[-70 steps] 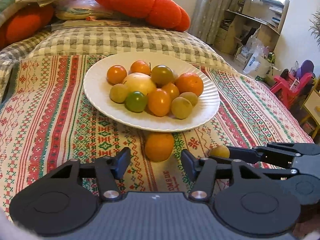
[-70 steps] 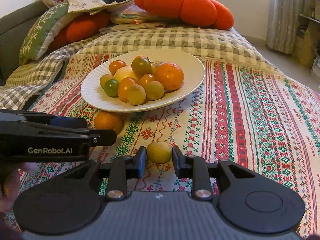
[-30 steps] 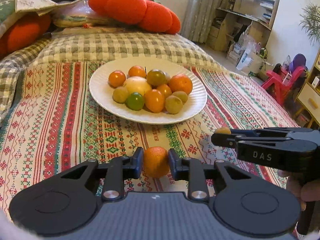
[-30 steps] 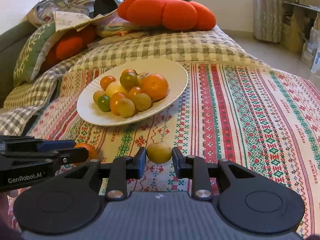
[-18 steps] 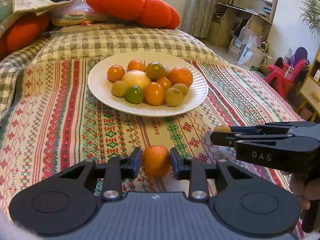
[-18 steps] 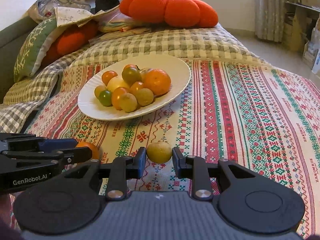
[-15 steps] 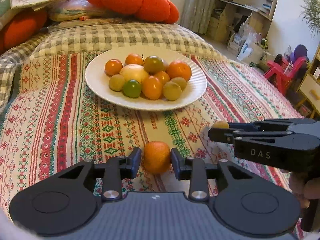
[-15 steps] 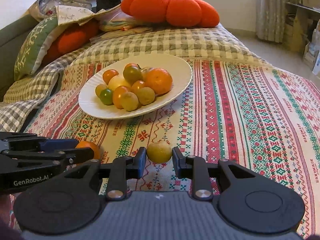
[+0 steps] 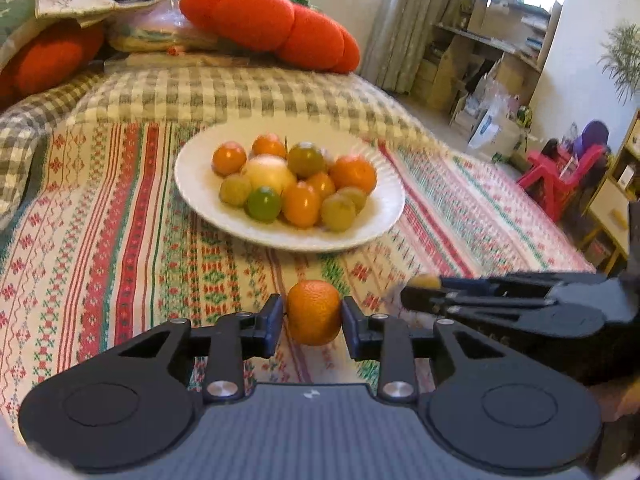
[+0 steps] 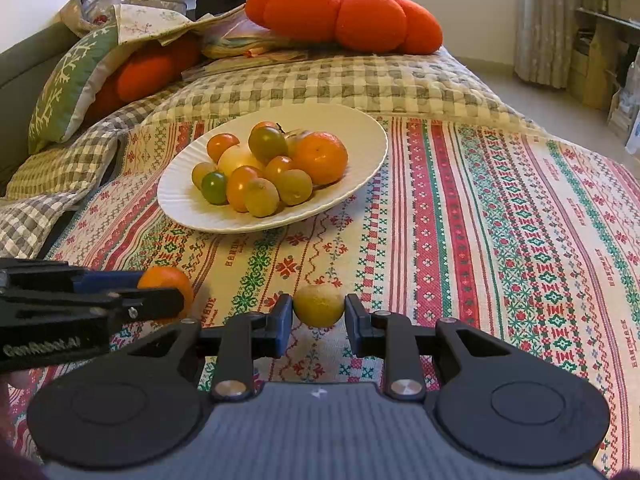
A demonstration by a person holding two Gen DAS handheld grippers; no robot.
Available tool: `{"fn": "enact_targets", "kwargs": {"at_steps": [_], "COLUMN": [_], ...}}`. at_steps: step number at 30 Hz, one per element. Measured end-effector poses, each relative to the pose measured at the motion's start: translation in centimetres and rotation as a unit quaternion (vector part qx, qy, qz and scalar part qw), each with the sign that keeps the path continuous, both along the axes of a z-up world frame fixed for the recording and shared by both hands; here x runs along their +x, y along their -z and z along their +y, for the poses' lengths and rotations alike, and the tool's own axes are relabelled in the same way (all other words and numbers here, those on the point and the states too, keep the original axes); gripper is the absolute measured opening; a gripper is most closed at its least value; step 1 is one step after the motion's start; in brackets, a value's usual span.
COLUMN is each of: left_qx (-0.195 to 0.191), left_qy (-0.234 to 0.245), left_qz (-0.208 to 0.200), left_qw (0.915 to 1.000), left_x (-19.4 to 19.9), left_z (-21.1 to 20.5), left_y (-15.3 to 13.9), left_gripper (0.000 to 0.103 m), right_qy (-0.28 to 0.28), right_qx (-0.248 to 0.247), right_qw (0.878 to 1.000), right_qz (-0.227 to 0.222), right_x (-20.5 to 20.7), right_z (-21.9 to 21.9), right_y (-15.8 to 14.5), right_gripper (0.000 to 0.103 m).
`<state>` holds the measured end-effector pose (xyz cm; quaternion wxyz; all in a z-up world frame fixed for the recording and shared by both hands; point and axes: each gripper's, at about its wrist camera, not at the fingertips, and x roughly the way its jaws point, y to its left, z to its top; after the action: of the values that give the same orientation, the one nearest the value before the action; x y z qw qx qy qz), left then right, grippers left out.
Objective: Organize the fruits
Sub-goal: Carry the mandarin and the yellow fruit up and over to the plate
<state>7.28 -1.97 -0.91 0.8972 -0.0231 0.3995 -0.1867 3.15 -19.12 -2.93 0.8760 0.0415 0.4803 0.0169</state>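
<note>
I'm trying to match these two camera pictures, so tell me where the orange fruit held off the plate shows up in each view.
Left wrist view: the orange fruit sits low at centre, clamped between the left tool's fingers.
Right wrist view: the orange fruit is at lower left, partly hidden behind the left tool reaching in from the left edge.
Shared landmark: the white plate of fruit, beyond it in both.

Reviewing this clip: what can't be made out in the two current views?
- Left wrist view: yellow-green fruit mostly hidden behind the right hand-held gripper.
- Right wrist view: orange partly covered by the left hand-held gripper's fingers.
- Both views: fruits at the back of the plate hidden by the front ones.
</note>
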Motion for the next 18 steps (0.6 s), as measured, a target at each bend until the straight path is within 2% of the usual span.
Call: {"fn": "enact_targets", "kwargs": {"at_steps": [6,12,18], "left_qx": [-0.015,-0.019,-0.017], "left_qy": [-0.009,-0.019,-0.023], "left_qz": [-0.029,-0.034,-0.034], "left_qw": [0.9994,0.9991,0.9990], "left_x": [0.5,2.1,3.8], "left_z": [0.0,0.0,-0.3], "left_y": [-1.2,-1.1,-0.8], "left_gripper": [0.019,0.019,0.019], "right_qy": [0.001,0.012,0.022], "right_qx": [0.000,0.011,0.021], "right_qw": [1.000,0.998,0.997], "right_qz": [-0.019,-0.053,-0.067], "right_x": [0.3,1.8,3.8], "right_z": [-0.2,-0.7,-0.9], "right_y": [-0.8,-2.0,-1.9], "right_gripper": [0.025,0.025,0.025]}}
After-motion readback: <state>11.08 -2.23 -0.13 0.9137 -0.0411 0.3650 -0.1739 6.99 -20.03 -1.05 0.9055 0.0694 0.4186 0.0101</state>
